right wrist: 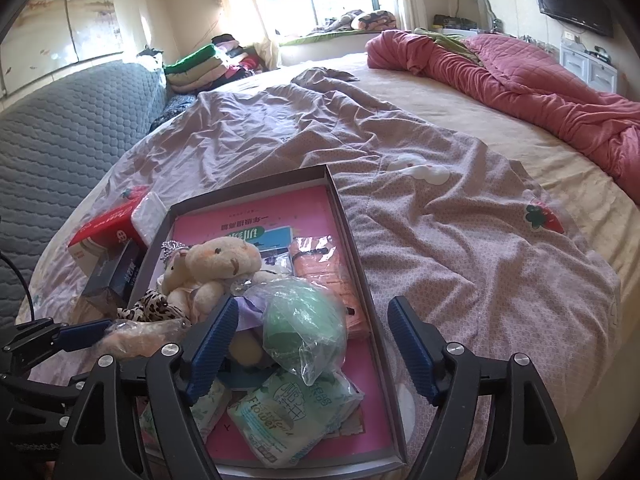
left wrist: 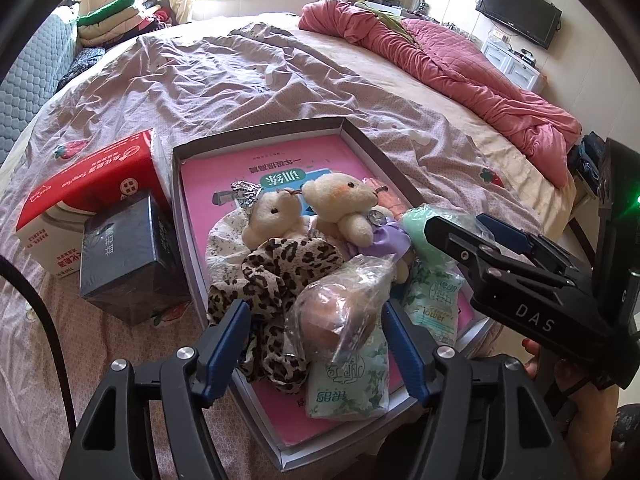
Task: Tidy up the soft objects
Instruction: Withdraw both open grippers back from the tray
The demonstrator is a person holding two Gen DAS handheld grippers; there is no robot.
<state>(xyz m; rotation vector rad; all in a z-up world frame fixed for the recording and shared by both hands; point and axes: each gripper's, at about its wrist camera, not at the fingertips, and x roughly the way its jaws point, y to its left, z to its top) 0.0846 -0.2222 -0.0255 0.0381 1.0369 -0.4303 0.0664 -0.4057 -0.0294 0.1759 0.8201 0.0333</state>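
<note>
On the bed (left wrist: 320,92), a shallow grey box (left wrist: 176,200) lined with a pink book holds the soft things: two cream teddy bears (left wrist: 340,200), a leopard-print scrunchie (left wrist: 272,280), tissue packs (right wrist: 280,412) and two bagged sponges. The left gripper (left wrist: 316,344) is spread, its blue fingers flanking the brown bagged sponge (left wrist: 340,312) near the box's front edge. The right gripper (right wrist: 308,344) is spread too, the green bagged sponge (right wrist: 304,328) between its fingers. Red and dark cartons sit beside the box's left wall.

Right gripper (right wrist: 308,344), jaws apart, above green bagged sponge (right wrist: 306,326) in tray (right wrist: 348,216).
</note>
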